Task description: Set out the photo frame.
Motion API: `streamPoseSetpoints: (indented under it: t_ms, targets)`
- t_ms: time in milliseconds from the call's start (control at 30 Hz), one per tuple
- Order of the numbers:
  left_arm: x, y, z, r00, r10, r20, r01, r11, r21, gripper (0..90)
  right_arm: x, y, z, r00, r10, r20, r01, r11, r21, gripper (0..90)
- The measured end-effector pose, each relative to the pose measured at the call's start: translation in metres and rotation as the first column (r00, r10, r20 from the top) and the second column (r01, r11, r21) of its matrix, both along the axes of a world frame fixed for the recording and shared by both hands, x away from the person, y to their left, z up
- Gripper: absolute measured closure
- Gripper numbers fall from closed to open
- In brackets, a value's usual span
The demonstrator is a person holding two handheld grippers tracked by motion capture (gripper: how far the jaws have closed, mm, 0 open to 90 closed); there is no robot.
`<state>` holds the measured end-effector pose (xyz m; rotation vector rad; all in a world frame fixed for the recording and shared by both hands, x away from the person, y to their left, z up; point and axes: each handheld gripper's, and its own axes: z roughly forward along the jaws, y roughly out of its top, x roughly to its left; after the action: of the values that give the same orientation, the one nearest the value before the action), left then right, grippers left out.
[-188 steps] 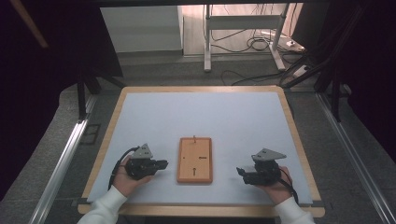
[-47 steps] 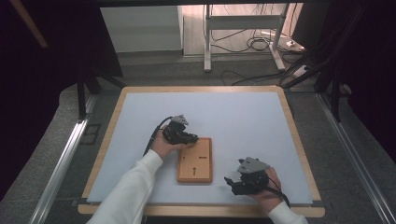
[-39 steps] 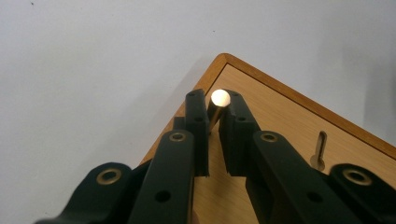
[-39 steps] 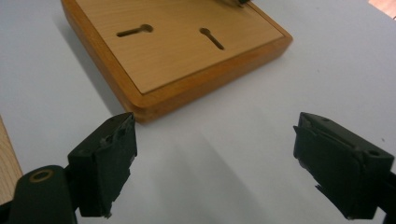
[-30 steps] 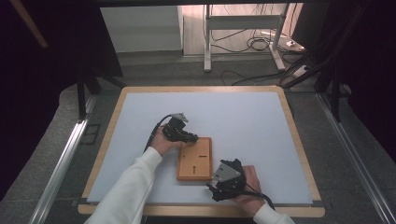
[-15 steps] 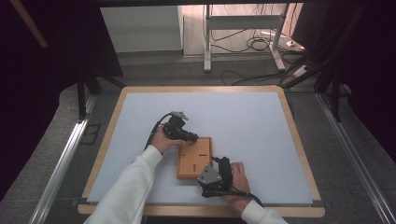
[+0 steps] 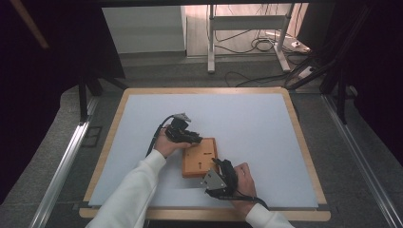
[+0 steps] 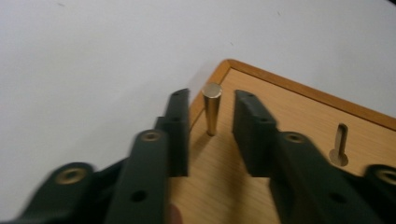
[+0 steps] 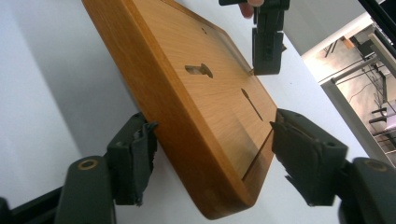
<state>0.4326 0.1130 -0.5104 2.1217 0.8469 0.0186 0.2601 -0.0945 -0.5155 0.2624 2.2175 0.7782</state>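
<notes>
Wood board (image 7: 199, 156), a shallow tray with a raised rim, lay flat on the pale bench (image 7: 247, 123) between the two tools. A small brass pin (image 8: 212, 109) stood upright in it near one corner, and keyhole-shaped slots (image 9: 198, 70) were cut into its floor.

The left tool (image 8: 211, 123) sat over the board's far corner, its jaws straddling the pin with a clear gap on each side, neither pad touching. Those jaws had just been opening, and the pin stood free between them. In the high view the left hand (image 7: 166, 142) reached in from a white sleeve (image 7: 133, 194), with the tool pointing across the board's far edge.

The right tool (image 9: 210, 158) was at the board's near corner, one jaw at each side of it. Its jaws had just been closing around that corner; the left pad met the board's side, the right one lay close against the rim, though whether it pressed could not be told. The right hand (image 7: 242, 180) lay low at the bench's near edge.

Beyond the bench's wooden border were grey floor, a metal stand (image 7: 247, 28) and loose cables (image 7: 266, 45).
</notes>
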Motion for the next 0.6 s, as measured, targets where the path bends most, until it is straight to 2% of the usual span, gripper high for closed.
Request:
streamPoseSetpoints:
  t_ms: [167, 267, 400, 600]
  targets:
    - [-0.012, 0.014, 0.011, 0.9965, 0.059, 0.059, -0.059, 0.9982, 0.008, 48.7, 0.0, -0.001, 0.001, 1.0, 0.0, -0.003, 0.0, 1.0, 0.001, 34.9]
    - [-0.024, 0.026, 0.015, 0.9935, 0.064, 0.094, -0.066, 0.9976, 0.021, 45.5, 0.0, -0.001, 0.001, 1.0, 0.0, -0.003, 0.0, 1.0, 0.001, 35.8]
    - [-0.04, 0.041, 0.015, 0.9898, 0.076, 0.121, -0.083, 0.995, 0.055, 36.1, 0.001, -0.002, 0.004, 1.0, -0.005, 0.002, 0.005, 1.0, 0.007, 36.6]
    - [-0.063, 0.06, 0.016, 0.9861, 0.097, 0.135, -0.1, 0.995, 0.011, 30.0, 0.002, -0.004, 0.005, 0.9999, -0.011, -0.007, 0.011, 1.0, 0.017, 37.3]
